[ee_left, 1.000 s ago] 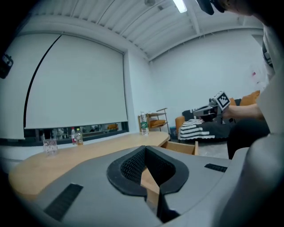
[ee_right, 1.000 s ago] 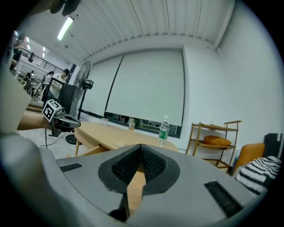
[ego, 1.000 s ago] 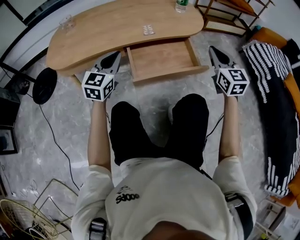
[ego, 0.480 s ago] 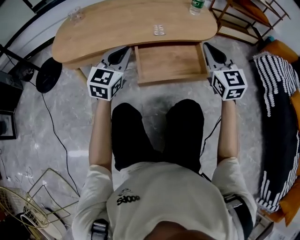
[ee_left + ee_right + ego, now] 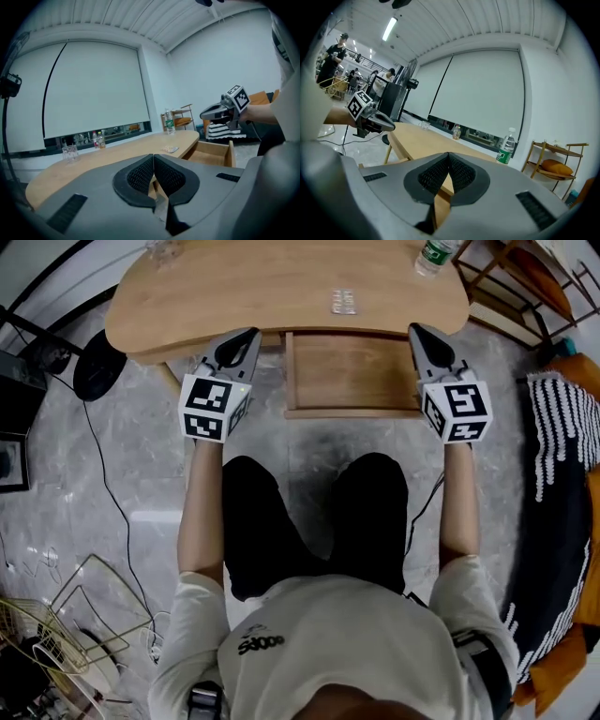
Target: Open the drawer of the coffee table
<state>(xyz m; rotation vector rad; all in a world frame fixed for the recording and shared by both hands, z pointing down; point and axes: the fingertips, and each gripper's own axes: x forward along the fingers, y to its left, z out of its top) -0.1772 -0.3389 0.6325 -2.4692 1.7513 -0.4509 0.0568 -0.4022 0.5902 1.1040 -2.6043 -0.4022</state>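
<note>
The wooden coffee table (image 5: 234, 287) runs across the top of the head view. Its drawer (image 5: 352, 371) stands pulled out towards me, with nothing visible inside. My left gripper (image 5: 251, 334) is shut and holds nothing; its tips lie at the table edge just left of the drawer. Shut and holding nothing as well, my right gripper (image 5: 415, 329) has its tips at the drawer's right side. In the left gripper view the shut left gripper (image 5: 153, 157) faces the table top, with the drawer (image 5: 211, 152) and the right gripper (image 5: 220, 111) to its right. The right gripper view shows the right gripper (image 5: 449, 154) shut.
On the table stand a water bottle (image 5: 436, 254), a glass (image 5: 161, 251) and a small packet (image 5: 344, 302). A black round base (image 5: 98, 362) and cables lie on the floor at left, a wire basket (image 5: 75, 615) lower left. A wooden shelf (image 5: 511, 287) and striped cloth (image 5: 562, 446) are at right.
Both grippers have moved forward to the table edge, one on each side of the drawer. The right one has come in beside the drawer's right side. The drawer stays pulled out.
</note>
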